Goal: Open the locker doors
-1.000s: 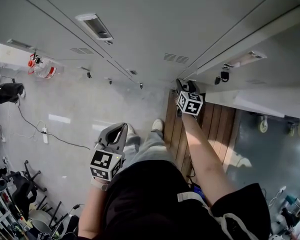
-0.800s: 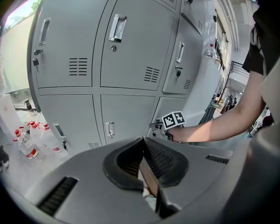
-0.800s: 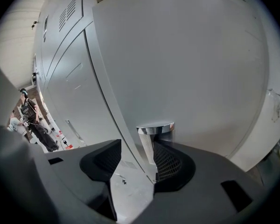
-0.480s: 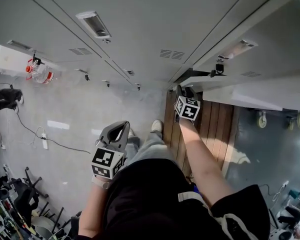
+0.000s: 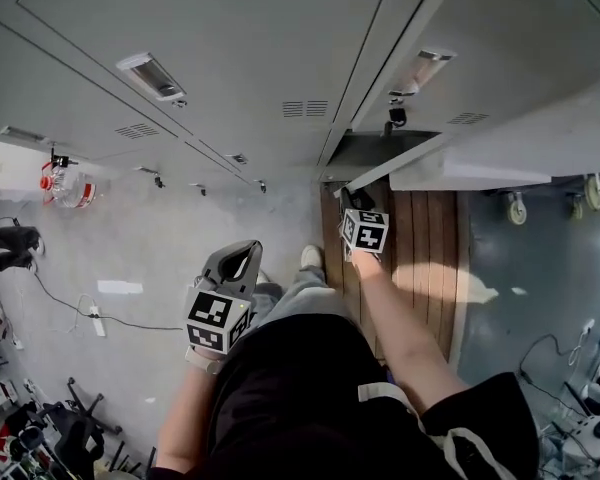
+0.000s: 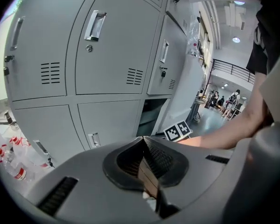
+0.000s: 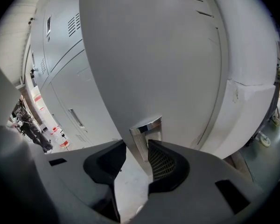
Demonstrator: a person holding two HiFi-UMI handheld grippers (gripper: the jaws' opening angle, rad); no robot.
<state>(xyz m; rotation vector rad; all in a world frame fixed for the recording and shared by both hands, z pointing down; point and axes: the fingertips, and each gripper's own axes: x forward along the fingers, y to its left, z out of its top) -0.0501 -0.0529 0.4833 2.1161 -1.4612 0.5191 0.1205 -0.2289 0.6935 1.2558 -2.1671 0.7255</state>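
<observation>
1. The person's right forearm [image 5: 400,318] reaches forward and down. The left arm is held close to the body.
2. The left gripper [image 6: 143,148] is held in mid-air, well apart from the lockers. Its jaws are pressed together with nothing between them.
3. The right gripper [image 7: 137,153] is at the edge of a lower-row locker door [image 7: 154,55]. Its jaws are narrowed onto the chrome handle [image 7: 147,129]. The right pad lies against the handle, and the left pad appears to touch it too, though that side shows poorly.
4. This door stands swung partly out from the locker bank (hinged on the far side from the gripper). The dark compartment [image 5: 372,148] behind it is exposed.
5. The neighbouring lockers [image 5: 210,38] to the left are closed, with handles and vent slots showing.
6. A wooden slatted platform [image 5: 420,238] lies under the opened door.
7. Plastic bottles [image 5: 65,183] stand on the grey floor at the far left, near the locker base.
</observation>
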